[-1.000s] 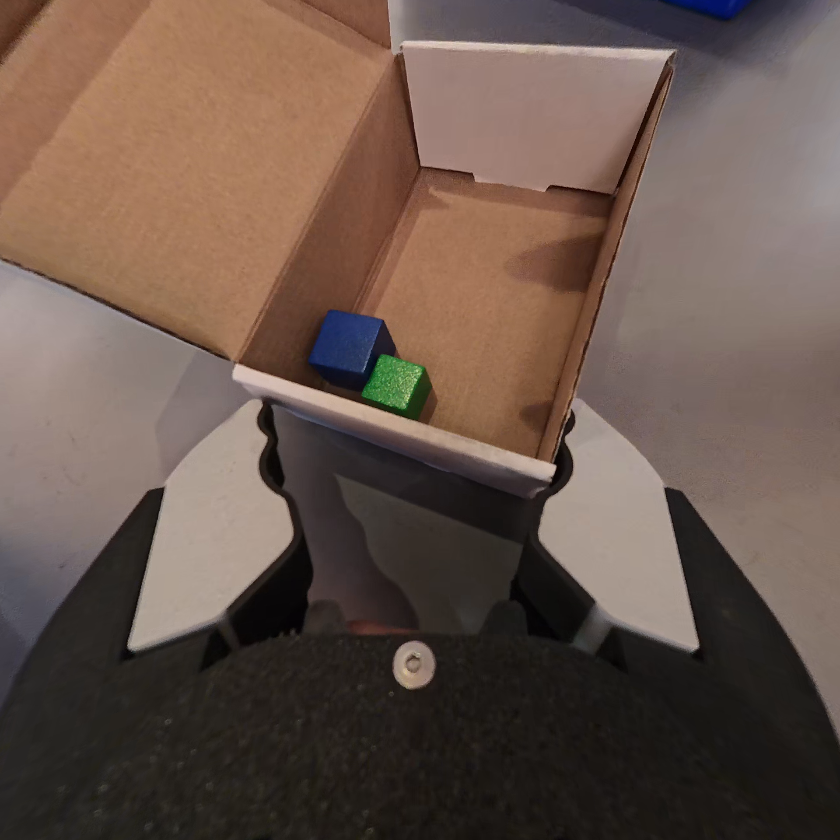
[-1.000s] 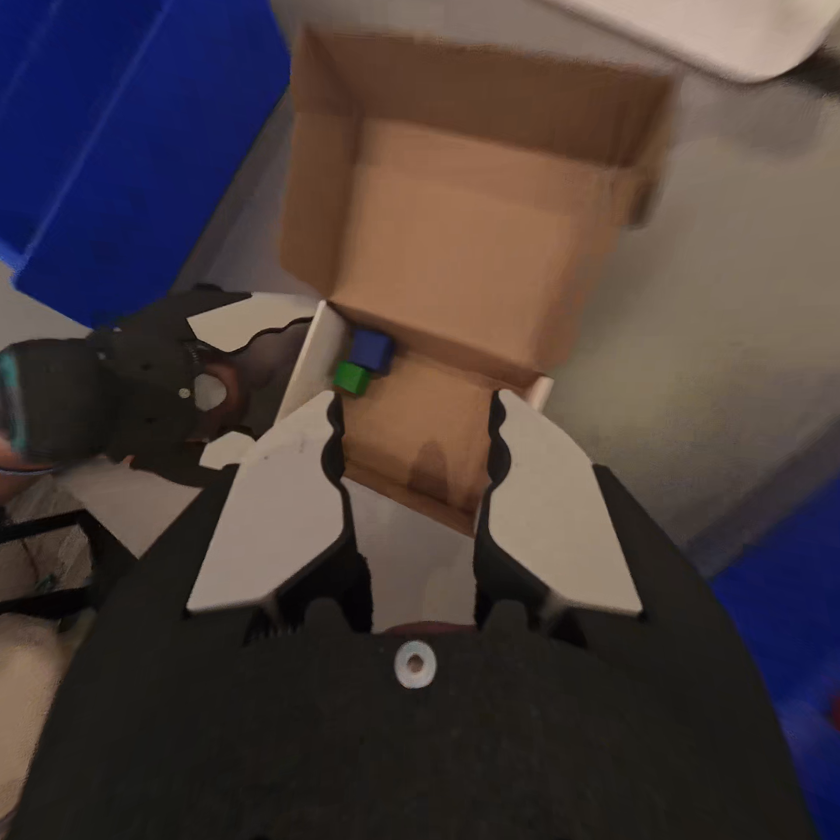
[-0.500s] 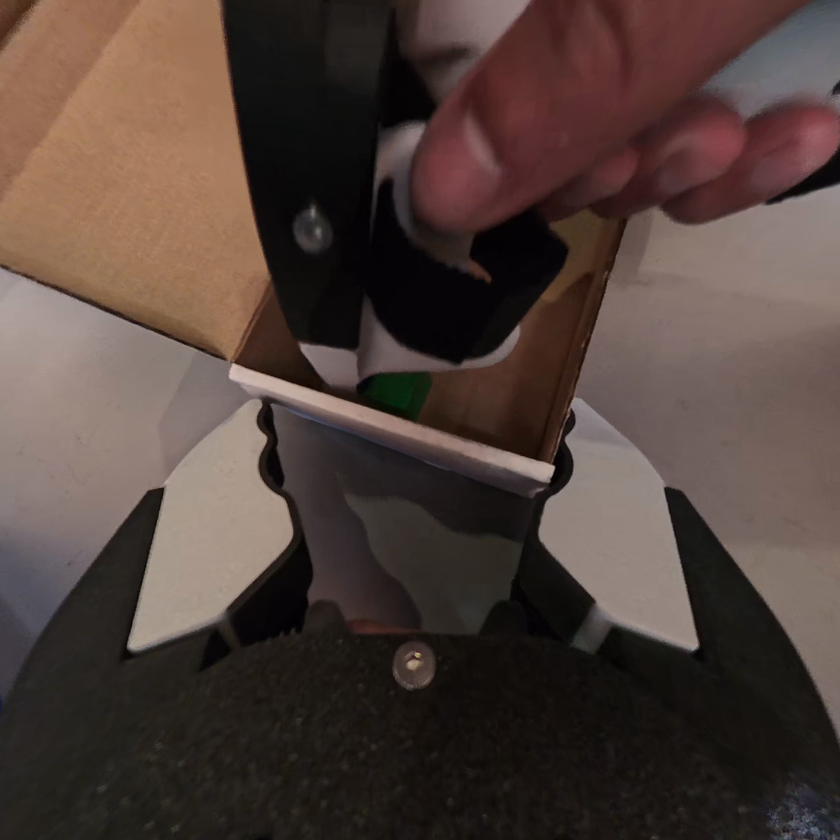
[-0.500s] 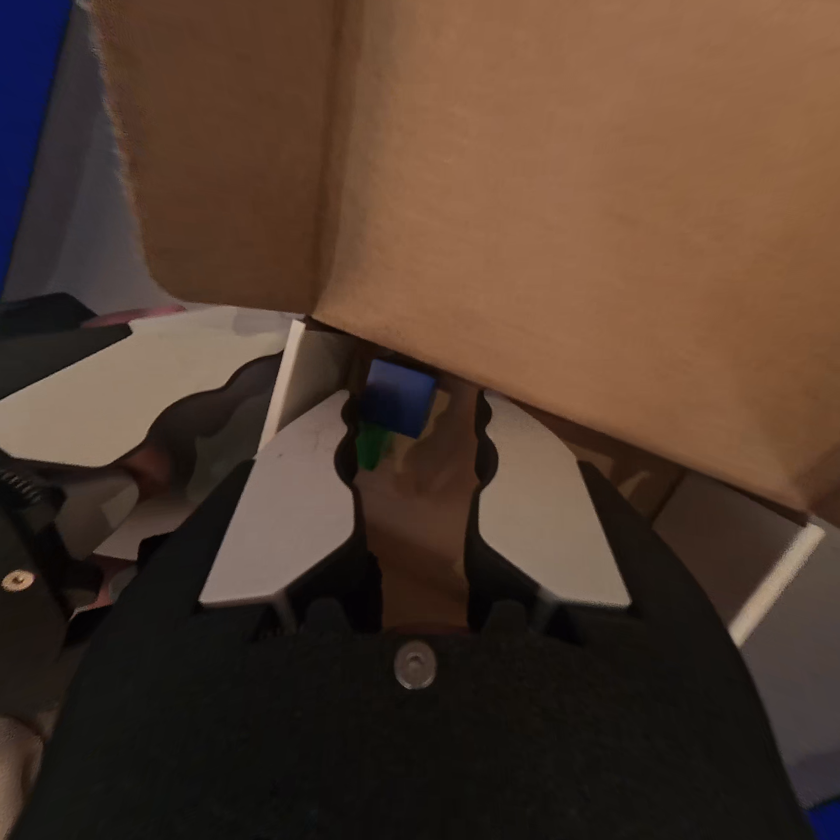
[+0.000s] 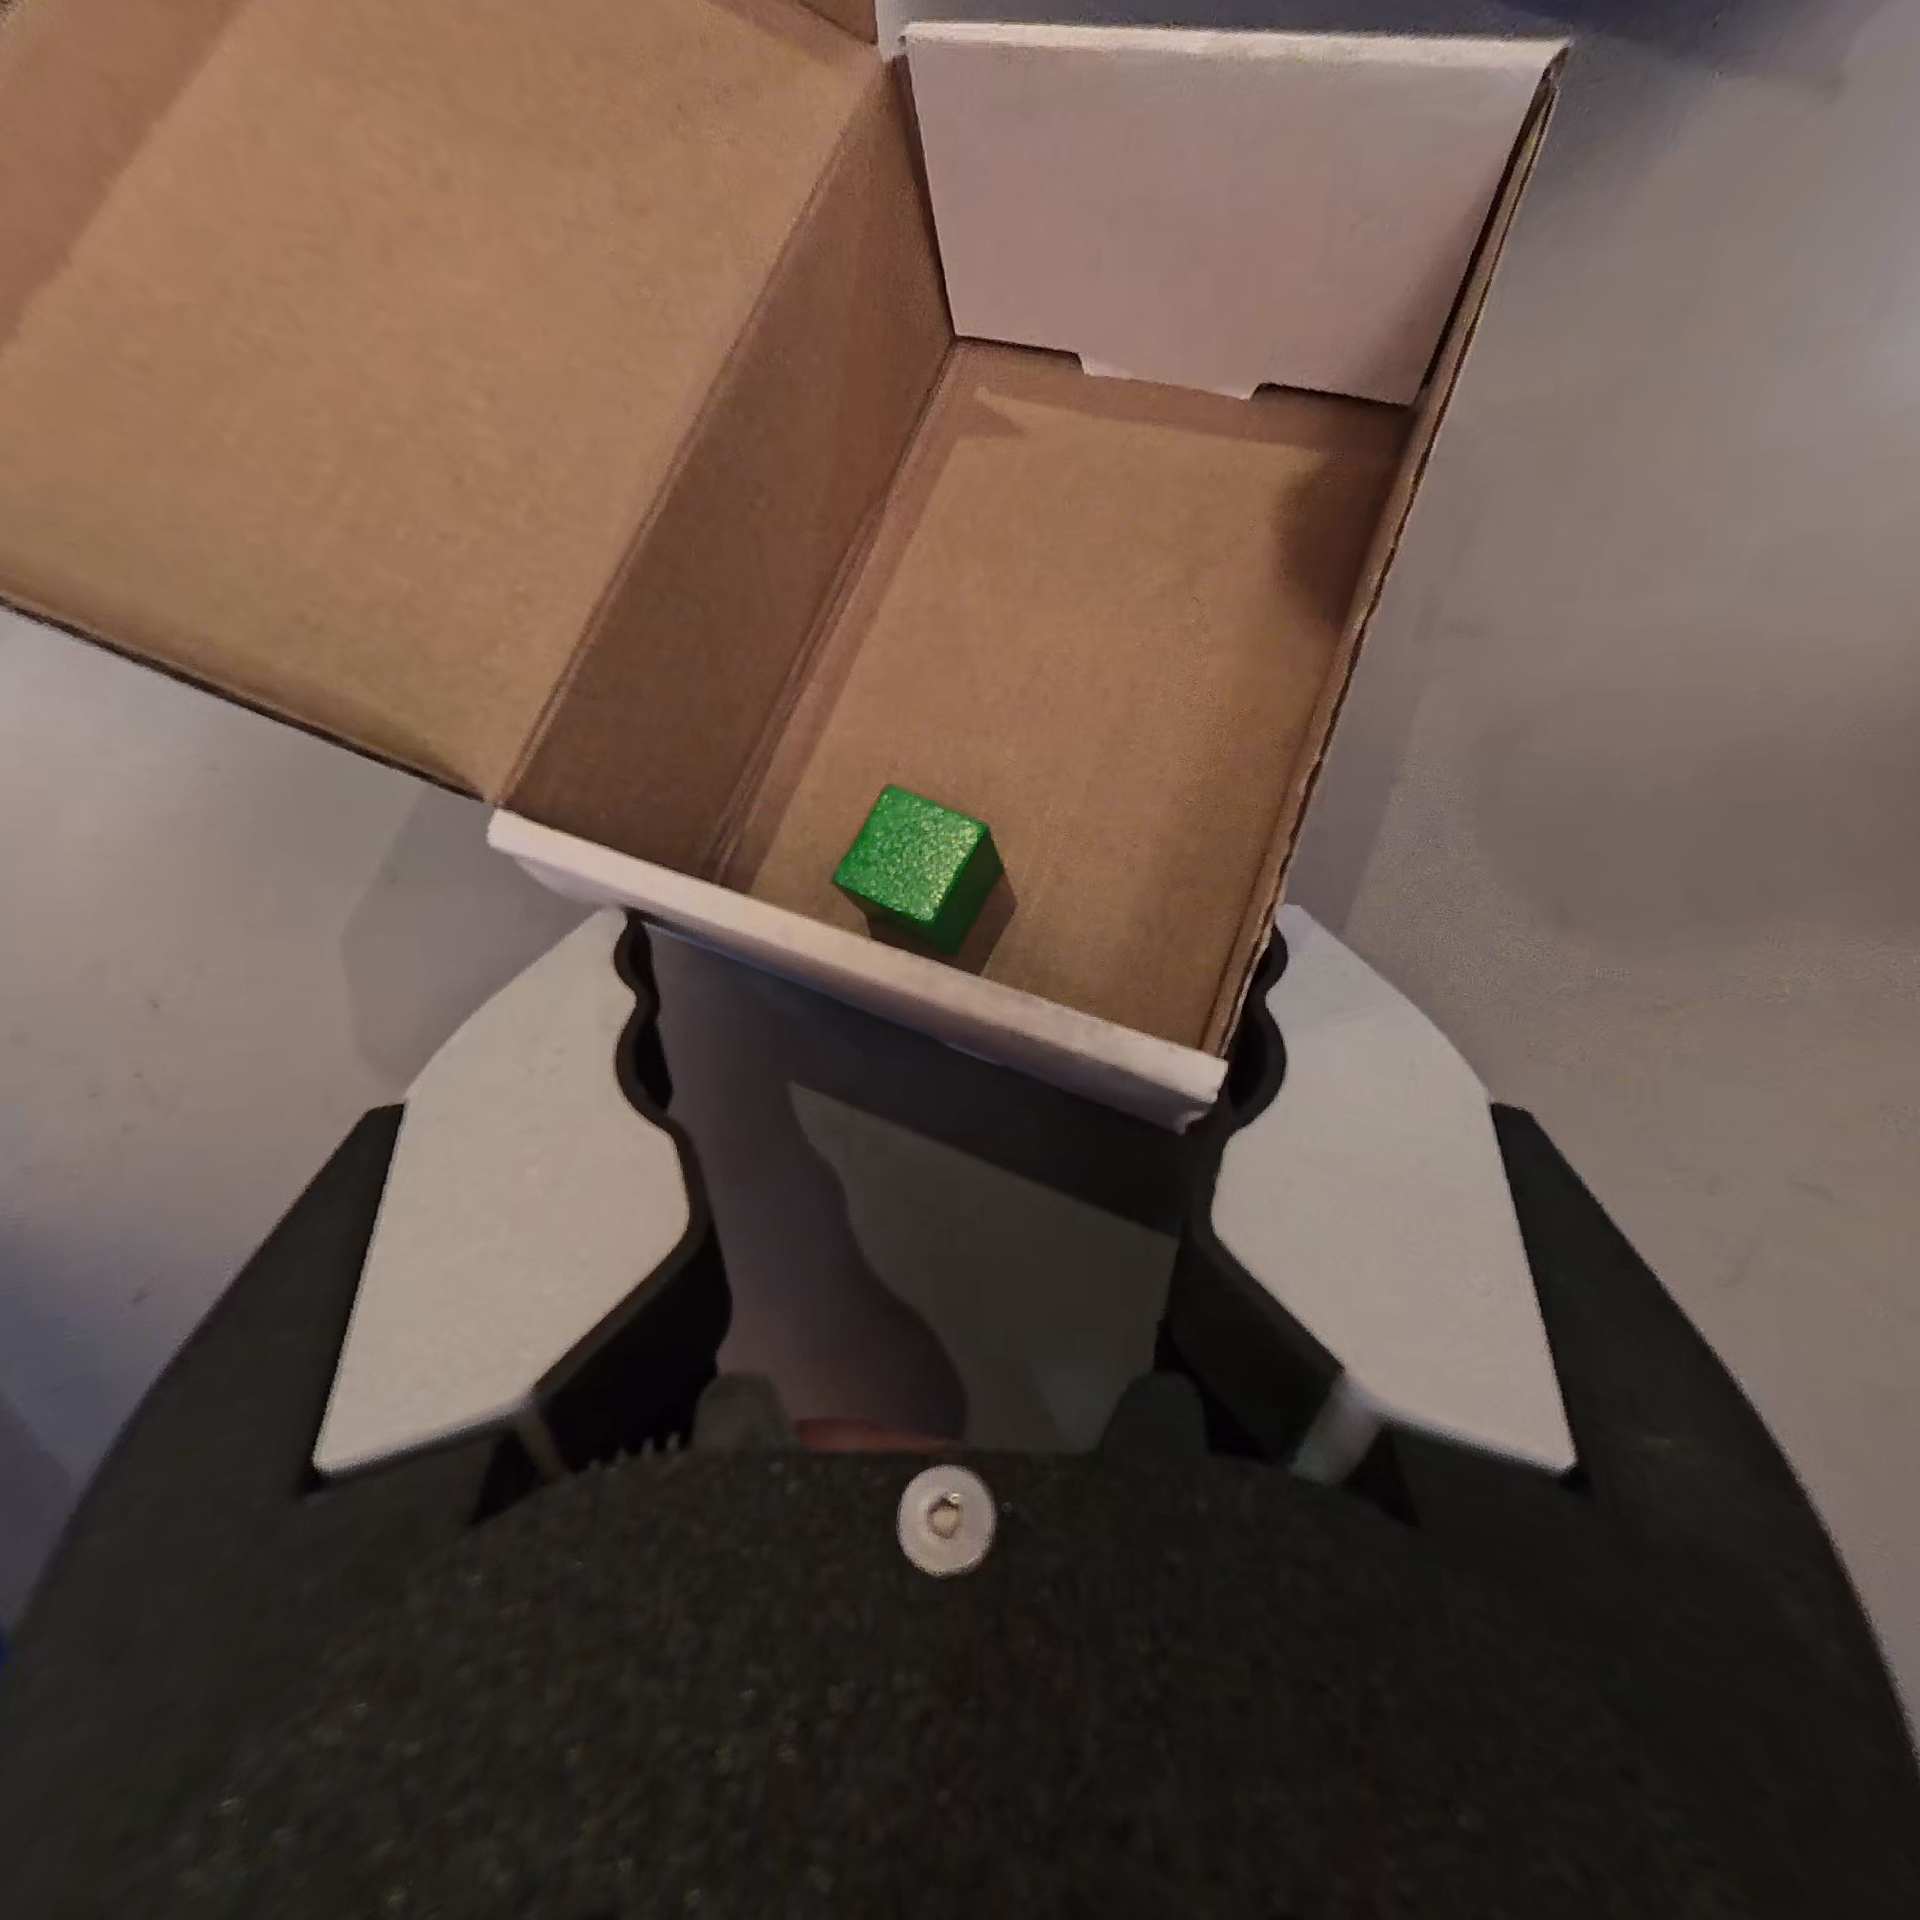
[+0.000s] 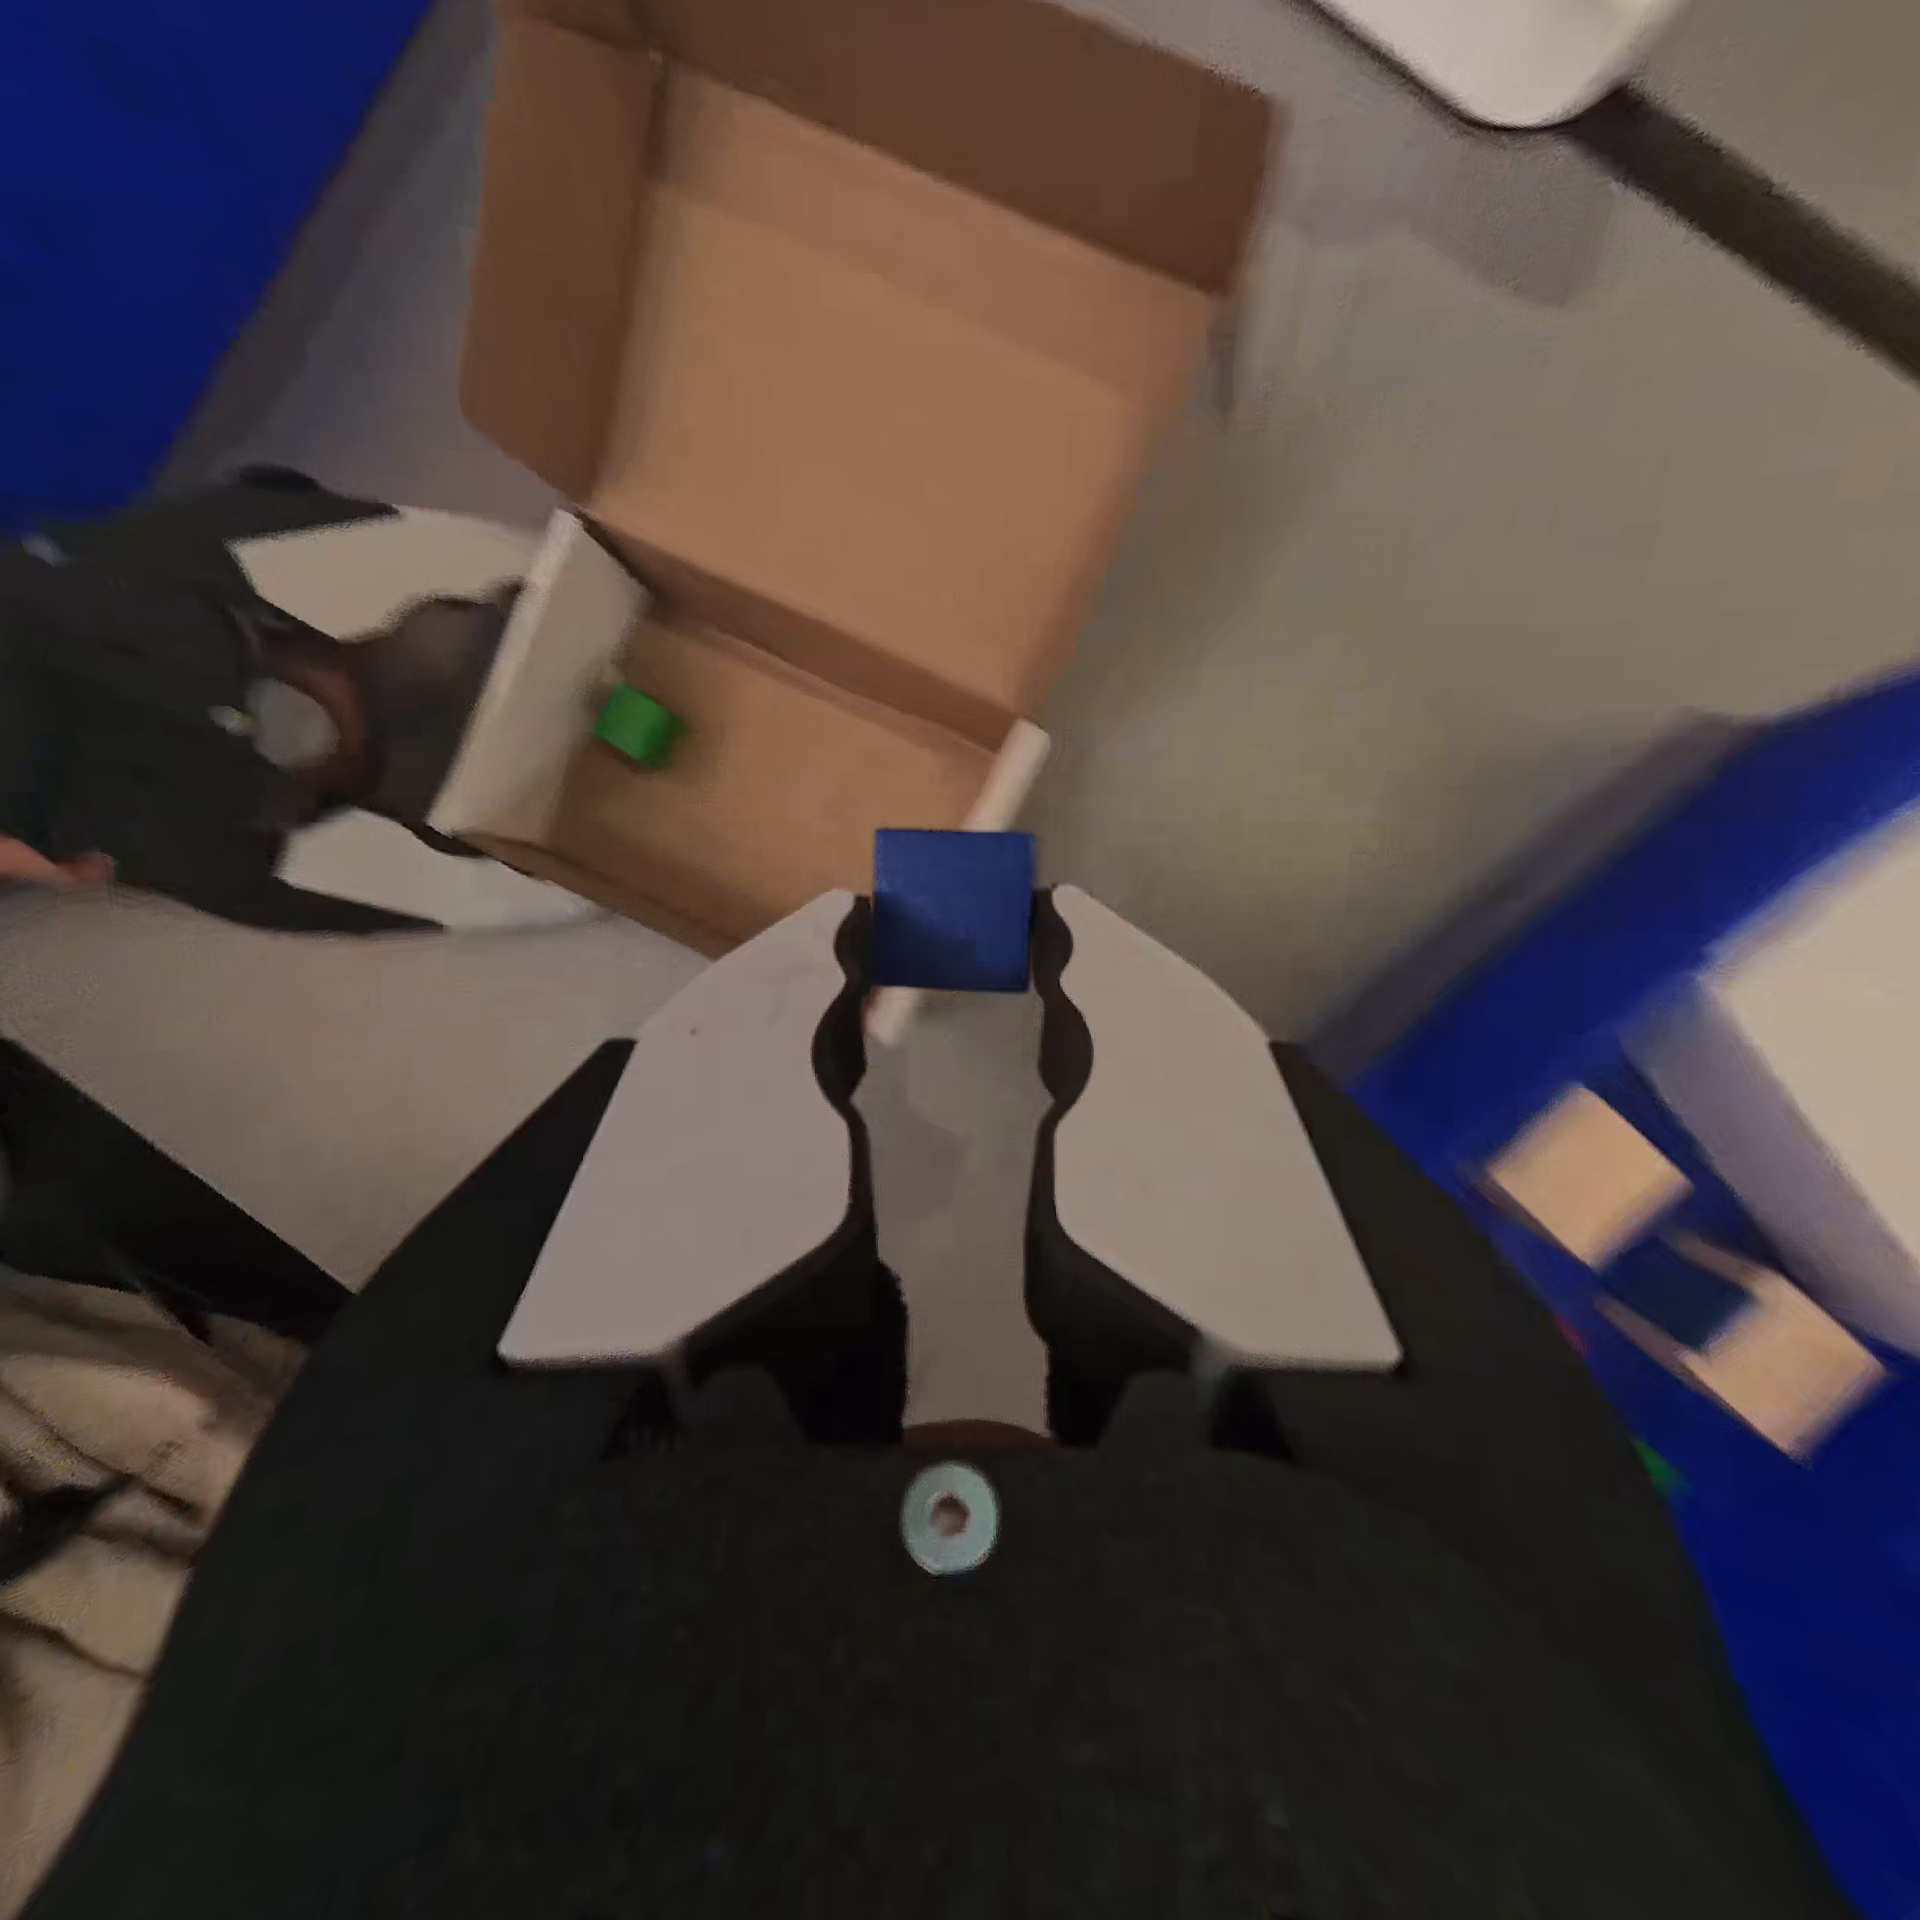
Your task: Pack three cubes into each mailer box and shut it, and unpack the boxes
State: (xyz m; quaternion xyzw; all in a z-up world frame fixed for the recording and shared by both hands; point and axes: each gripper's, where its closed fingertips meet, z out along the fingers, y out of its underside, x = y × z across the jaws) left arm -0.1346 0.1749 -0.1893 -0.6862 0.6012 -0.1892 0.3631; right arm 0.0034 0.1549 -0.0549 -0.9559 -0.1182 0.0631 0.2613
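Mailer box (image 5: 1039, 644) lying open at frame centre, gripped across its near end by left gripper (image 5: 945, 1049); green cube (image 5: 920, 868) sitting inside by the near wall. Right gripper (image 6: 951, 940) pinching blue cube (image 6: 954, 909) above worktop (image 6: 1403, 540).

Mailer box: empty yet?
Not empty. One green cube sits on the mailer box floor; the right gripper holds the blue cube outside.

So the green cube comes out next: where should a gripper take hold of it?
From above. The green cube sits flat near the mailer box's white front wall, so close on the two faces running away from that wall, where bare floor lies.
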